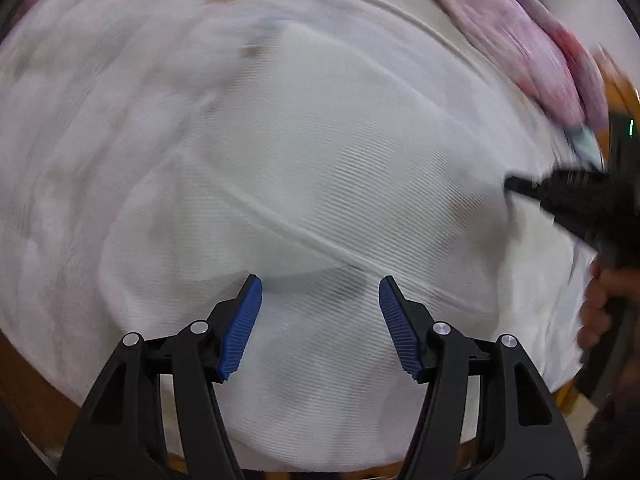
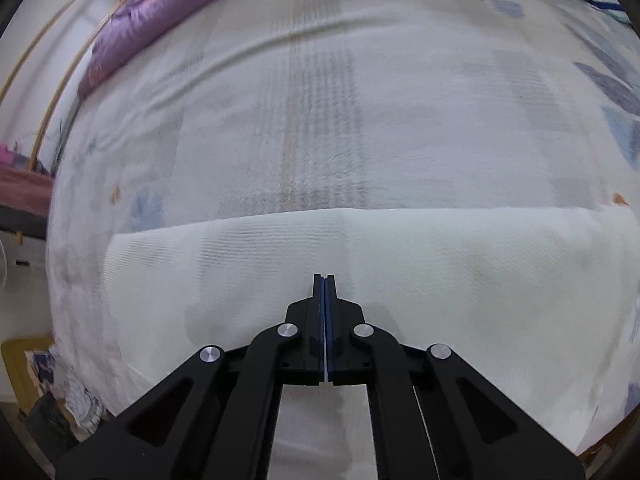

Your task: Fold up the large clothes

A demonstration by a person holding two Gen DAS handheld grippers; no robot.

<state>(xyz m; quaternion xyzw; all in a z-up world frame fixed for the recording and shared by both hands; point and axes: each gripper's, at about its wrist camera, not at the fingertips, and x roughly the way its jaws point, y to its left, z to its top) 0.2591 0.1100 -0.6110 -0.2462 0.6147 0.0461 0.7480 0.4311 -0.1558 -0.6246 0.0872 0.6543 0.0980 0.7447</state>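
A white ribbed garment [image 1: 320, 140] lies spread flat on the bed, with a hem seam [image 1: 300, 236] running diagonally across it. Pointing steeply down over its near part, my left gripper [image 1: 320, 280] is open, its blue pads [image 1: 240, 328] wide apart with nothing between them. My right gripper [image 1: 512, 183] comes in from the right edge over the garment's side, a hand [image 1: 596, 312] behind it. In the right wrist view the right gripper [image 2: 324, 277] is shut above the garment [image 2: 360, 264], whose straight far edge [image 2: 360, 210] crosses the frame. No fold of cloth shows between its pads.
The bed carries a pale floral sheet [image 2: 320, 100]. A purple quilt [image 2: 160, 12] and pink bedding [image 1: 520, 40] are bunched along the far side. The bed's left edge drops to a floor with clutter [image 2: 60, 380]. A brown bed frame [image 1: 32, 380] shows at lower left.
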